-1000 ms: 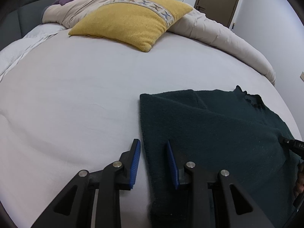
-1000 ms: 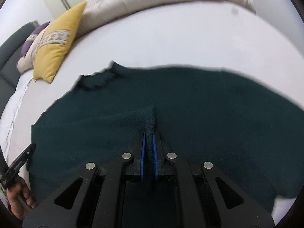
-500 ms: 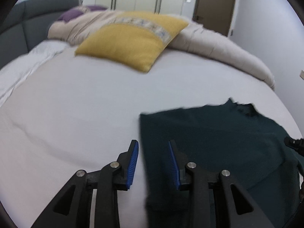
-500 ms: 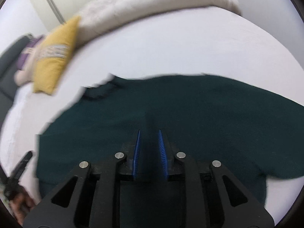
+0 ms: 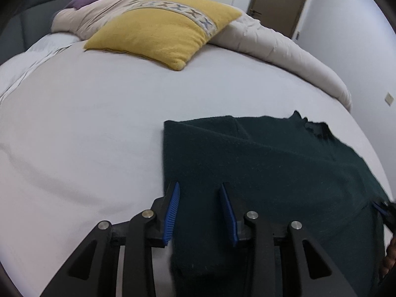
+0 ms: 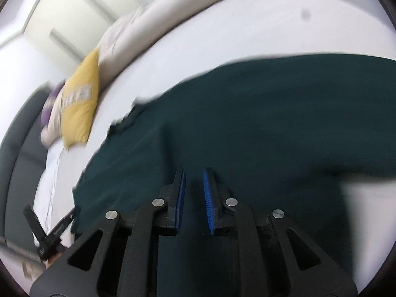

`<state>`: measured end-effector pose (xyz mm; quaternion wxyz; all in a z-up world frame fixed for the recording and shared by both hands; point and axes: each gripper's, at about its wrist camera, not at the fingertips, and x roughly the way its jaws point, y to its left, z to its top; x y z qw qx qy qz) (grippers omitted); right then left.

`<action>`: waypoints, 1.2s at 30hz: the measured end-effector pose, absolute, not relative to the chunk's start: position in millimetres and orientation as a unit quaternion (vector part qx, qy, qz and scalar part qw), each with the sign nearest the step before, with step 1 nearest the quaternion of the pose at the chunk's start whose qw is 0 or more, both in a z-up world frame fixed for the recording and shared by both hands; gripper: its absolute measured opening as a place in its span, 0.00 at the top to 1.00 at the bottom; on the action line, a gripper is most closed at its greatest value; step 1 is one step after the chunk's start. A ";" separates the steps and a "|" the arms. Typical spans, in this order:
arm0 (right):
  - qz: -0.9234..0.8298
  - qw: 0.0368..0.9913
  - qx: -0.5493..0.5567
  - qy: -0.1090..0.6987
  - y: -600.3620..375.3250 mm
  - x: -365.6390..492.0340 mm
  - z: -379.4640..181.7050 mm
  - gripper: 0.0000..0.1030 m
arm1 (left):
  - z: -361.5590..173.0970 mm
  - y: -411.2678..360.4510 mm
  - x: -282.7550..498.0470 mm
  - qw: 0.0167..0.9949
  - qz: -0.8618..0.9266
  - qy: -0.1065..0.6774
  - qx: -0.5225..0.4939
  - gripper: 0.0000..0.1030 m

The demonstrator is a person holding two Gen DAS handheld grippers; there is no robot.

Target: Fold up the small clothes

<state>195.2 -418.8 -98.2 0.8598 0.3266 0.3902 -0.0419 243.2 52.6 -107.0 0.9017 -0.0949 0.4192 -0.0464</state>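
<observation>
Released since the earlier frame, the dark green sweater [image 5: 272, 173] is lying flat on the white bed [image 5: 86, 123] — right gripper [image 6: 194, 193] closing slightly, pinching nothing, left gripper [image 5: 199, 210] widening, fingers straddling the sweater's left edge — bare sheet stretching toward the yellow pillow [image 5: 163, 32].

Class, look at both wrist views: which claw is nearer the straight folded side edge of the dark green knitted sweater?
Left. The left claw straddles the dark green knitted sweater's folded edge, open. The right claw hovers over the sweater's middle, open, holding nothing.
</observation>
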 end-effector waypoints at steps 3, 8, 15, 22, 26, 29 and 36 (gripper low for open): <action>-0.114 0.860 0.374 0.329 -481.7 118.0 -82.2 0.40 | -92.4 45.7 231.0 0.906 -0.054 0.407 -0.099 0.57; -0.242 0.804 0.485 0.245 -590.3 -13.5 -86.8 0.32 | -67.6 26.7 206.1 0.903 -0.102 0.398 -0.125 0.48; -0.265 0.759 0.569 0.173 -650.9 -90.1 -91.0 0.41 | -67.8 -23.2 180.2 0.878 -0.166 0.426 -0.144 0.43; -0.279 0.748 0.576 0.177 -683.4 -78.8 -93.4 0.77 | -80.5 -39.8 168.6 0.859 -0.180 0.452 -0.159 0.42; -0.298 0.755 0.548 0.203 -694.1 -78.6 -86.6 0.93 | -84.3 -28.4 170.5 0.852 -0.177 0.459 -0.179 0.43; -0.279 0.807 0.473 0.217 -670.3 -60.2 -46.0 0.93 | -85.8 -21.4 169.2 0.849 -0.177 0.459 -0.193 0.42; -0.103 0.922 0.209 0.308 -469.0 35.5 36.1 0.94 | -87.9 -6.5 167.5 0.838 -0.187 0.458 -0.228 0.42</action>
